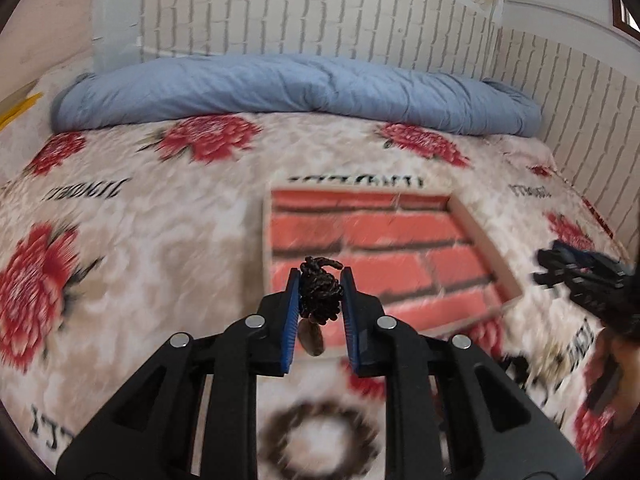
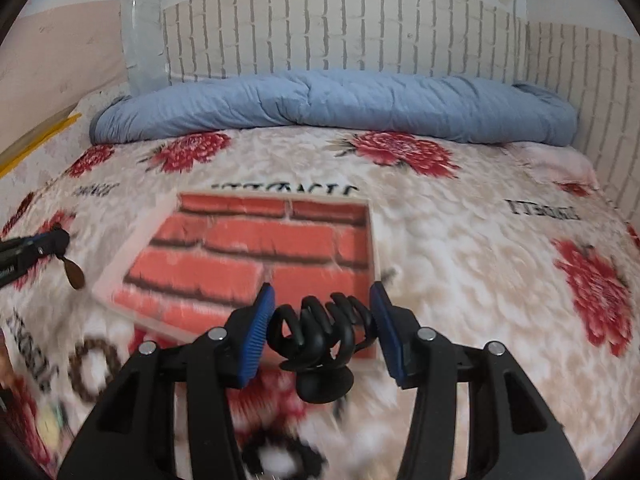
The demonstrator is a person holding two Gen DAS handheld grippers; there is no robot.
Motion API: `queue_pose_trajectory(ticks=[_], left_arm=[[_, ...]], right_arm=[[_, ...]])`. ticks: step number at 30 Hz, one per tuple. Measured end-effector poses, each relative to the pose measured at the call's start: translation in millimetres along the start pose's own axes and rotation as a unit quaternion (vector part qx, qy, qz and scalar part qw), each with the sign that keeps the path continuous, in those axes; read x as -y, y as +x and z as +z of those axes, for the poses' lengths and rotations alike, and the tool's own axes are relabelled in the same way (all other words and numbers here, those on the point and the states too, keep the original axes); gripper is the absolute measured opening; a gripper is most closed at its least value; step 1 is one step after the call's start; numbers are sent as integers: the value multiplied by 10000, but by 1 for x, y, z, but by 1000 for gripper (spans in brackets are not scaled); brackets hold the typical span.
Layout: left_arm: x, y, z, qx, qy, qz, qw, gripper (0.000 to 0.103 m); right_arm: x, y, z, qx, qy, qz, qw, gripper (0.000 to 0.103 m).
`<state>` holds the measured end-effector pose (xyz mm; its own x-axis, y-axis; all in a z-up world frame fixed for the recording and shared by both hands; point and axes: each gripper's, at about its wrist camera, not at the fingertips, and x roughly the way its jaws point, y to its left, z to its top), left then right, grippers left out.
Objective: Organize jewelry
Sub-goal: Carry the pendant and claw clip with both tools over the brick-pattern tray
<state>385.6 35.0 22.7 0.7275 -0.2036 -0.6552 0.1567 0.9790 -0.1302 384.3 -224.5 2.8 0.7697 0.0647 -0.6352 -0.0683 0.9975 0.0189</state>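
1 brick-patterned tray [image 2: 256, 256] on the bed [image 2: 460, 240], contents blurred.

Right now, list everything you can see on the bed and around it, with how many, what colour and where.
Braided cord necklace: one, dark brown with a brown pendant hanging below, pinched between the left tongs.
Hair claw clip: one, black, between the right tongs.
Tray: one, pale rim, red brick-pattern floor, middle of the bed.
Beaded rings: at least two, brown, blurred, on the blanket near the camera.
Blanket: one, cream with red flowers and black lettering, covering the bed.
Quilt: one, blue, rolled along the far edge.
Wall: white brick pattern, behind the bed.
Left tongs: black with blue pads, gripping the necklace.
Right tongs: black with blue pads, gripping the clip.
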Motion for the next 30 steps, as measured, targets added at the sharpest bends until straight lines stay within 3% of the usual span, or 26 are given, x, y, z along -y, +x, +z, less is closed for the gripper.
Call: queue_pose_trajectory(ticks=[6,15,21,30], left_arm=[[23,60,42,-125,38,-12,9999,19],[26,162,67,-614,38,222,9979,19],[32,197,74,-723,237,391,9963,19],[29,227,74,-984,235,552,9933,19]], right_arm=[[-5,73,42,-182,239,48,9995,49],[7,167,75,-760,373,-313,9959,49],[-3,194,90,-959,247,-347,9945,49],[-2,221,86,-1172,157,-570,9913,49]])
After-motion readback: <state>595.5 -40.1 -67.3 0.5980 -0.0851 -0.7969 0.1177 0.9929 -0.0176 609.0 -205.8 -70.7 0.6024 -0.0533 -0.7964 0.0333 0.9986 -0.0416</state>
